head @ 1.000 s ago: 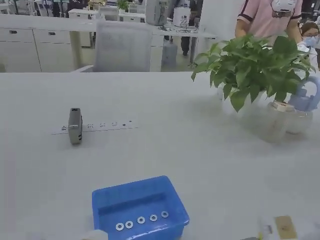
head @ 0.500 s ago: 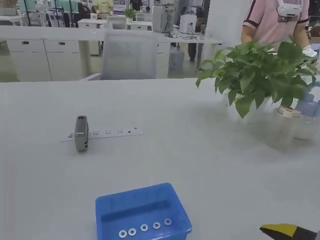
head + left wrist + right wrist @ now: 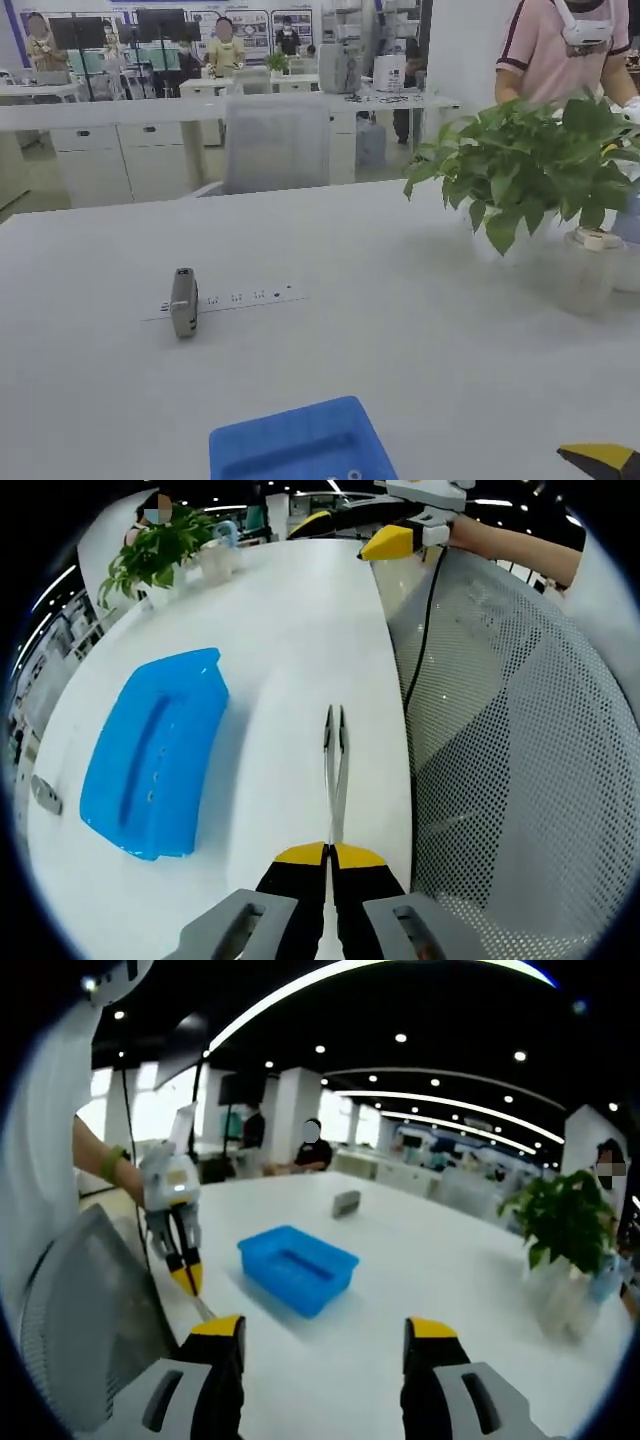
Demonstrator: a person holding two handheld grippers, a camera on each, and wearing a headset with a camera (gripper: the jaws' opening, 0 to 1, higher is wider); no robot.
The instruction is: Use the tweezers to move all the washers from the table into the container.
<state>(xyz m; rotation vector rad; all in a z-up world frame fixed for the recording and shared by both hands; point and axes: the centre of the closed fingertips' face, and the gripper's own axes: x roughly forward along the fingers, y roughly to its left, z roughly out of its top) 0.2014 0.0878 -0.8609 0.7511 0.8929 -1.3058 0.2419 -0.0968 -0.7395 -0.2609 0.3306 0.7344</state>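
While the left gripper is clenched on the base of the tweezers, their two thin metal arms run straight ahead from its yellow-tipped jaws, over the white table near its edge. The tips lie close together with nothing visible between them; whether they touch the table I cannot tell. The blue container sits to the left of the tweezers in the left gripper view, apart from them. The right gripper is released, its jaws spread wide with nothing between them, and in its own view the container lies ahead across bare table, with the left gripper to the left by the table edge.

A mesh-backed chair stands just beside the table edge next to the left gripper. Farther off on the table are a leafy green plant, a clear jar beside it, and a flat white power strip with a grey adapter plugged in at one end. All of these are well apart from the container. Beyond the table stand a grey office chair and a person in a pink top.

The washers are small pale rings lying on the floor of the container, which is a shallow rectangular tray of bright blue plastic with rounded corners.
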